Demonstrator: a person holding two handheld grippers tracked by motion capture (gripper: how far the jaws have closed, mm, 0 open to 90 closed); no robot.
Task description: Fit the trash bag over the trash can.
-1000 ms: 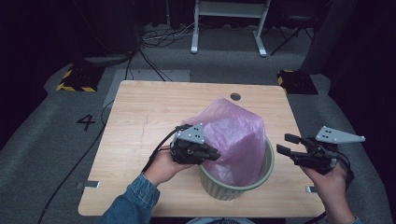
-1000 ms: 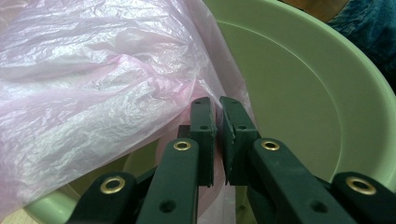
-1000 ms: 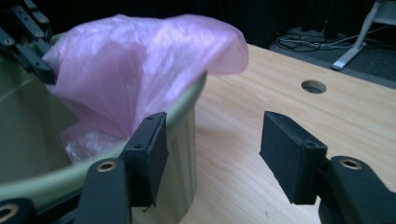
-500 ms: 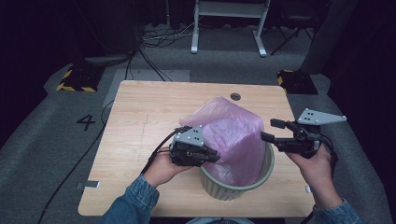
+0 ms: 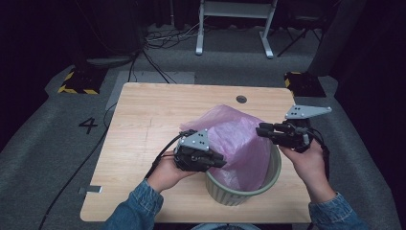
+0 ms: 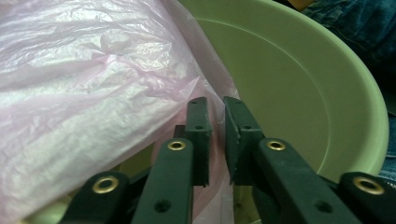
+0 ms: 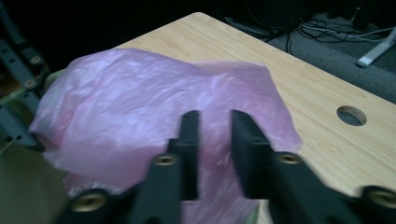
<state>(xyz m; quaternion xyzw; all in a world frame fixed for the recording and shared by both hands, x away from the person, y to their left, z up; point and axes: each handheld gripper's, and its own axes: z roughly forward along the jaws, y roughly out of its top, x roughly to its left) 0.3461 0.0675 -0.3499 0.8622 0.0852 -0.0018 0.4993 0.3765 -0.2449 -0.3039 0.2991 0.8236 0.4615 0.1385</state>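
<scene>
A pink plastic bag (image 5: 234,134) billows up out of a pale green ribbed bin (image 5: 275,167) at the table's front. My left gripper (image 5: 221,163) is at the bin's left rim. In the left gripper view its jaws (image 6: 218,109) stand a narrow gap apart with the bag's (image 6: 84,93) thin edge running through the gap, above the bin's inner wall (image 6: 303,93); they have just been opening. My right gripper (image 5: 262,128) hovers at the bag's upper right side. Its jaws (image 7: 215,121) have just been closing, a gap remains, and the bag (image 7: 140,102) lies just beyond the tips.
The bin stands on a light wooden table (image 5: 158,115) with a round cable hole (image 5: 241,99) near its far edge. Cables trail off the table's left side. Grey floor and a white stand's legs (image 5: 234,28) lie beyond.
My right gripper has come in leftward and upward from the table's right edge to the bag's side, and its jaws have narrowed. The left gripper has stayed at the bin's rim.
</scene>
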